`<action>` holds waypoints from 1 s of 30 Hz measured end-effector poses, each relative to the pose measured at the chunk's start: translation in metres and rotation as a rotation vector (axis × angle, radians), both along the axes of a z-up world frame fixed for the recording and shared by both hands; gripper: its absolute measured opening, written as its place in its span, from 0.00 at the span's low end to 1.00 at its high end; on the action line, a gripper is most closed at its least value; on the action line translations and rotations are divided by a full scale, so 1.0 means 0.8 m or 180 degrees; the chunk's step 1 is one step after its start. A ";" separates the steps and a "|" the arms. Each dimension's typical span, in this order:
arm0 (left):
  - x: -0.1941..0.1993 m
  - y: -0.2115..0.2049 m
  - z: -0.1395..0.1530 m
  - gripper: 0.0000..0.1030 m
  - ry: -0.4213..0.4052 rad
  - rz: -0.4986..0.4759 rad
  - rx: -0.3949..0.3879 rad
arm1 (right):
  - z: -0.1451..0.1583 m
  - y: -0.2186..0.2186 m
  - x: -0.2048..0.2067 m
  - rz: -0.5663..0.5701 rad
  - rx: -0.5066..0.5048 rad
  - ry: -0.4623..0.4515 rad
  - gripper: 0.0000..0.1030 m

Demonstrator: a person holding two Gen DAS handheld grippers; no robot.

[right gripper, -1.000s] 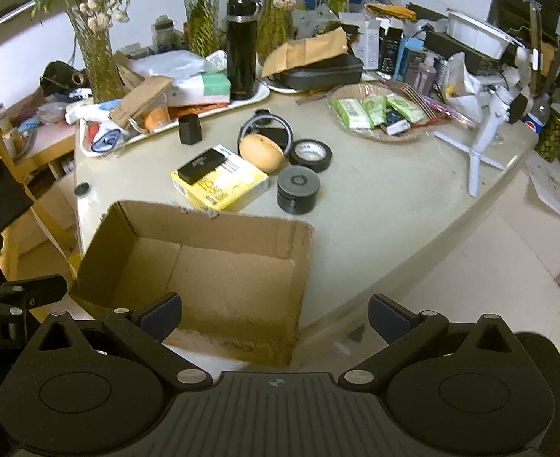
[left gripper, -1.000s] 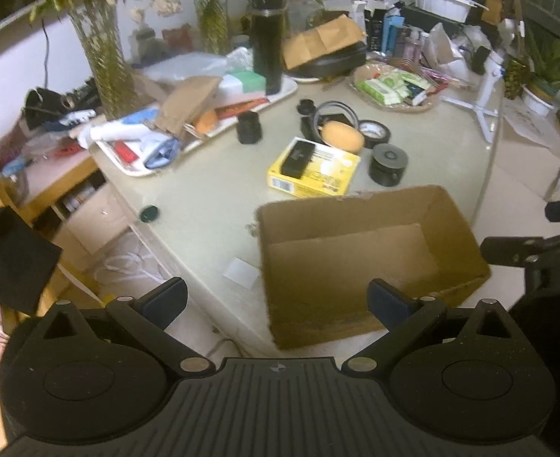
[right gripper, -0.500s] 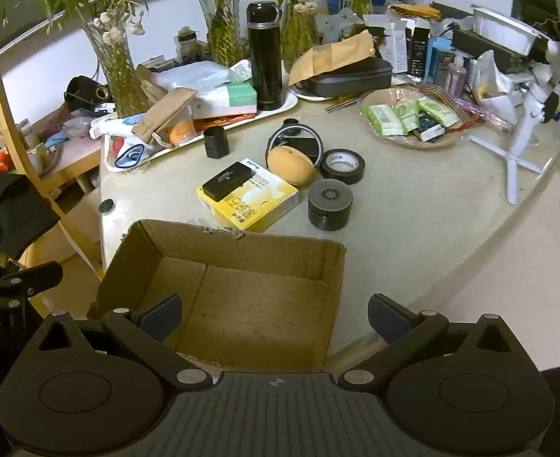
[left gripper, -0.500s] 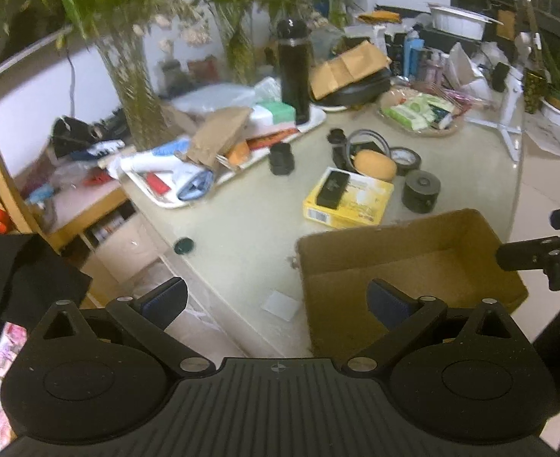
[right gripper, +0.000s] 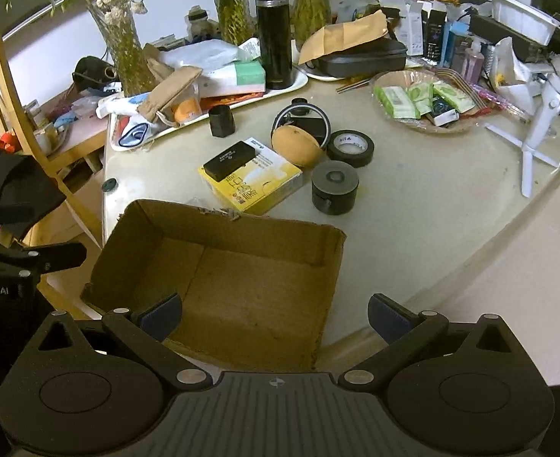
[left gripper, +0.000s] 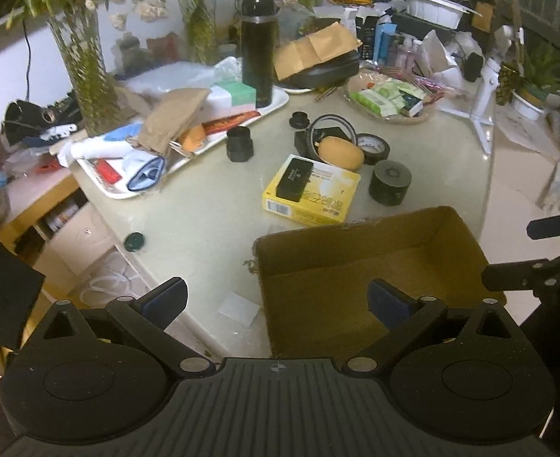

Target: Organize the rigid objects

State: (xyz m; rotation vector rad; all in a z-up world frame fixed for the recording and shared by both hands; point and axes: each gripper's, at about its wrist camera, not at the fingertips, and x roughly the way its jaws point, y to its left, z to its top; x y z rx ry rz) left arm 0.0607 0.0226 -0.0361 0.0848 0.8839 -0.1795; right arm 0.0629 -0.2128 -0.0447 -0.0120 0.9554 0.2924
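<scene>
We have both tongs wide apart, nothing between the fingers. Left gripper (left gripper: 276,301) hangs over the near table edge, its right finger over the cardboard box (left gripper: 375,262), its left finger off the box toward the floor side. Right gripper (right gripper: 276,314) sits above the same cardboard box (right gripper: 219,266), left finger over the box floor, right finger past the box's right wall, over the table edge.

Box is open-topped, nothing inside, at the near edge of the table (right gripper: 413,205).

Rigid items all lie on the table beyond the box:
- yellow box (right gripper: 251,181) just behind the far wall, black case (right gripper: 229,160) lying flat on top of it
- black cylinder (right gripper: 334,186) just right of the yellow box
- tape roll (right gripper: 350,147) behind the cylinder
- orange oval object (right gripper: 297,146) touching the yellow box's far corner, beside the tape roll
- small black cup (right gripper: 221,120) further back, near the white tray (right gripper: 299,76)

Black flask (right gripper: 273,34) stands upright on that tray.
</scene>
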 end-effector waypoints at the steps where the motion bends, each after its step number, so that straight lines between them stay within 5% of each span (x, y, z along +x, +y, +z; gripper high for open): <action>1: 0.002 0.001 0.000 1.00 0.0005 0.0001 -0.0046 | -0.001 -0.001 0.002 0.0004 -0.0004 0.0006 1.00; 5: 0.012 0.005 0.001 1.00 0.0026 -0.0042 -0.0254 | -0.008 -0.009 0.013 -0.0031 0.0017 0.0100 1.00; 16: 0.062 0.002 -0.008 1.00 -0.0077 0.0035 0.0054 | -0.034 -0.034 0.058 -0.0207 0.0215 -0.0108 1.00; 23: 0.094 0.010 -0.007 1.00 -0.0111 0.0000 -0.0161 | -0.039 -0.036 0.087 -0.0178 0.0222 -0.0211 1.00; 30: 0.127 0.013 -0.034 1.00 -0.0099 0.0066 -0.0086 | -0.046 -0.033 0.113 -0.0148 0.0272 -0.0209 1.00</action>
